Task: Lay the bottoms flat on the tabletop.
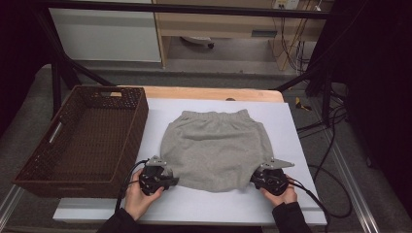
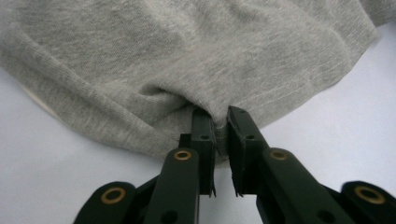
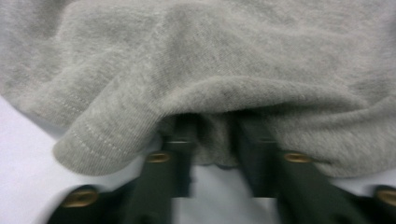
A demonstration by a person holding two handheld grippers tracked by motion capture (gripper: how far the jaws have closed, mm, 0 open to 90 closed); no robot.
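Left tongs (image 1: 171, 180) pinching grey shorts (image 1: 214, 145) hem | right tongs (image 1: 254, 180) gripping opposite hem corner | garment stretching away ahead, waistband farthest | basket (image 1: 138, 126) sitting beyond left tongs

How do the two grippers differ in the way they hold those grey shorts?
The left gripper pinches a thin fold at the hem of the grey shorts, its jaws nearly together and plainly seen. The right gripper sits with its jaw tips tucked under a thicker bunch of cloth, wider apart. Both grip the near edge, one at each corner.
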